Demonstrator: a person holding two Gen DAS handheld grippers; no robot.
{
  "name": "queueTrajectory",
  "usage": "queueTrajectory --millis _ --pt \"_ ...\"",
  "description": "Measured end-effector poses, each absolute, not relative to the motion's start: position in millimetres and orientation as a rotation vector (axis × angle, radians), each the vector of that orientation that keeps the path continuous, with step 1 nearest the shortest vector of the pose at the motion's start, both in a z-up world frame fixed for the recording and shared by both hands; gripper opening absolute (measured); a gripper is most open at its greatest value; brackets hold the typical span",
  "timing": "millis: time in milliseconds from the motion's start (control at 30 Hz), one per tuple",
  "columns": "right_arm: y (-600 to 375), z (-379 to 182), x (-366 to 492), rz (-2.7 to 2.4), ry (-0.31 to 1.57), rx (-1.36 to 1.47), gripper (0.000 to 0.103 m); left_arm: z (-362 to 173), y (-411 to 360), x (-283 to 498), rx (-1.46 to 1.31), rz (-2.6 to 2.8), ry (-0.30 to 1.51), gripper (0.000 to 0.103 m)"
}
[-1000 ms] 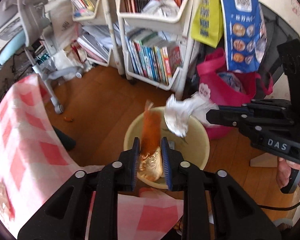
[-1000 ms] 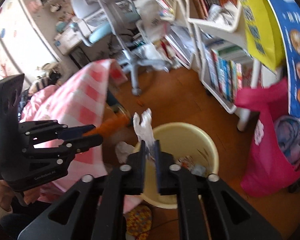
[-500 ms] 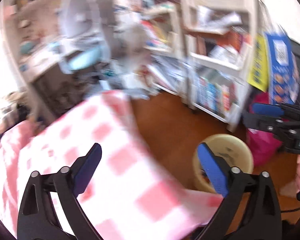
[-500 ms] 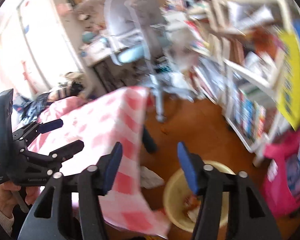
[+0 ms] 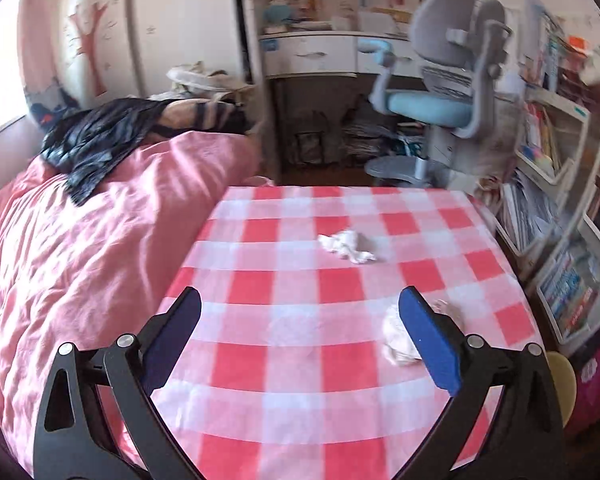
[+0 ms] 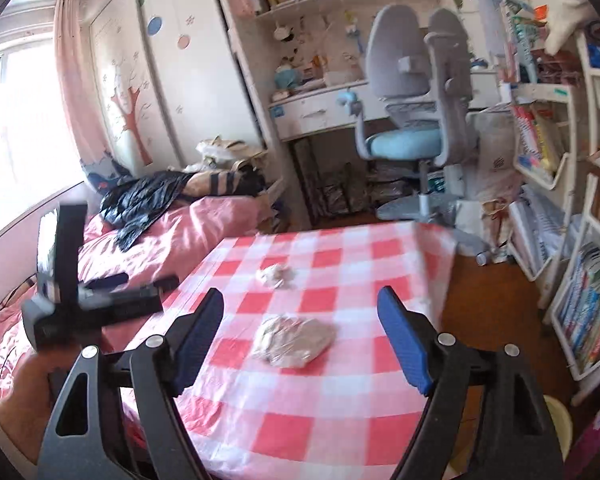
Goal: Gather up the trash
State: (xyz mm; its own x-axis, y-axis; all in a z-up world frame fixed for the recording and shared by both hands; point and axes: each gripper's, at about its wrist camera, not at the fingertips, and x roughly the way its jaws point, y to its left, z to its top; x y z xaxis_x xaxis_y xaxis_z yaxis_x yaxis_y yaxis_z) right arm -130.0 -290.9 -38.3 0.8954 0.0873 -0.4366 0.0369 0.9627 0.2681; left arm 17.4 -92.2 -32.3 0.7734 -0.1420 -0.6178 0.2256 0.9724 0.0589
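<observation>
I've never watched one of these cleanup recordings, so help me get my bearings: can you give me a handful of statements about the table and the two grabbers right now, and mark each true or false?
1. Both grabbers hold nothing. True: the left gripper and the right gripper stand open with nothing between their jaws.
2. A crumpled white tissue lies on the checkered tablecloth. True.
3. The crinkled plastic wrapper is lying on the floor. False: it lies on the tablecloth, in front of the right gripper.
4. The table carries a plain blue cloth. False: it is red-and-white checked.
5. A desk chair with a light blue seat stands beyond the table. True.
</observation>
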Motion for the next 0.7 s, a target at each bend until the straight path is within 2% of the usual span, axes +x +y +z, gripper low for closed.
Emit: queueTrajectory --millis 300,700 --pt "-253.5 -39.8 -101.1 -0.008 0.502 0.151 0.081 -34.8 -27.7 28.4 0.154 -0.135 0.647 0.096" --pt "-223.1 -45.1 -90.2 -0.021 0.542 0.036 0.084 -37.9 -3.6 35.9 0.134 -0.114 0.684 0.096"
